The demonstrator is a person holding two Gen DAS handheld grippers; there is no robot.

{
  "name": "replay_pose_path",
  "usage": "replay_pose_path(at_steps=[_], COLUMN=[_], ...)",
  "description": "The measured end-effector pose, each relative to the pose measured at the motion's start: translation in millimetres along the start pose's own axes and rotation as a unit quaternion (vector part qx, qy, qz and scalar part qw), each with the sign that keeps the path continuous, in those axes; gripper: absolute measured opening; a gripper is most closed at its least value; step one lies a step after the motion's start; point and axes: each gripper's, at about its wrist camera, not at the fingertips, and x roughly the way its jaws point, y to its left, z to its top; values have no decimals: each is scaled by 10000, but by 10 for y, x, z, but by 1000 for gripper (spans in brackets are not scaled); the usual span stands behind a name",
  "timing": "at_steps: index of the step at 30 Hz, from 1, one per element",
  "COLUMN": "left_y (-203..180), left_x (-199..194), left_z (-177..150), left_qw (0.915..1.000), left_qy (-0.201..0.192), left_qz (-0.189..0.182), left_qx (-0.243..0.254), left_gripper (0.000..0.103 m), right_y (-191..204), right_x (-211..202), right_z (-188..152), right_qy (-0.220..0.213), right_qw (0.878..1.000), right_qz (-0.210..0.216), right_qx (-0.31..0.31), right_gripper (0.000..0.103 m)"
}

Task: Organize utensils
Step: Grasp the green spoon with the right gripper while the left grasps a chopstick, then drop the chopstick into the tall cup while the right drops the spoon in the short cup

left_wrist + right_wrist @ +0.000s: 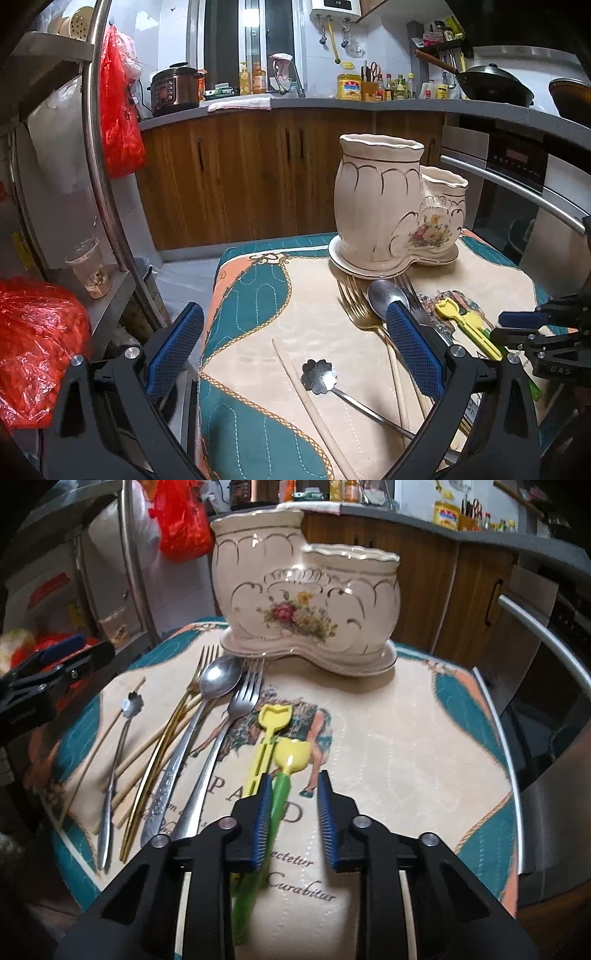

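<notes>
On the worktop (406,738), covered by a printed cloth, the utensils lay in a loose fan in front of the two-cup ceramic holder (306,602), none of them in it yet. My right tool (293,814) pointed down at the green-handled spoon (282,794). Its left pad was against the handle, the right pad stood apart from it, so the jaws were narrowed but not clamped, and I had hold of nothing. The yellow plastic tongs (267,738) lay just beside the spoon, touching it near the bowl. I judged that the main risk: closing off-centre could push the handle sideways, or pinch the tongs along with it. The smooth, round handle could also roll out of the pads and slide under the tool.

My left tool (295,350) hung wide open and empty above the flower-headed spoon (319,374) and a chopstick (306,402). The steel fork (236,716), large spoon (219,677) and gold fork (192,694) overlapped, so a careless sweep of either tool could scatter them.
</notes>
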Motion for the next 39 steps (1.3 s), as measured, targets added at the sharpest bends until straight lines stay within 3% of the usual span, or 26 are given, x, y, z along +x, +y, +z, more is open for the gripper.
replay_pose_path(at_steps=[6,9,13,17,23,28,34,39], left_y=[41,123,186,144,-16,-50,-84,-96], left_x=[-5,-14,-92,-112,3,126,169,253], left_z=[10,42,96,51,-219,-387,-382,-324], left_qw=[10000,9995,9996,9988,9920,9841,9809,9793], left_qy=[33,132,118,470,1256,1763,1930,2019], left_qz=[-51,-155,-51,-41,-2,130,98,86], left_qx=[-43,-227,-263,-115,114,173,195,116], left_gripper=[97,97,97,95,73,40,27,25], right_y=[3,-35,-50,-117,-205,-200,-230,-226], right_x=[71,74,59,-28,-88,-128,-141,-94], right_z=[-18,-21,-30,1,15,13,15,7], right_qy=[71,14,-80,-319,-522,-617,-701,-683], right_qw=[9999,9999,9998,9992,9981,9974,9964,9964], right_qz=[76,115,165,178,159,218,292,288], right_qx=[-10,30,67,177,292,290,375,422], right_gripper=[22,10,10,10,10,10,10,10])
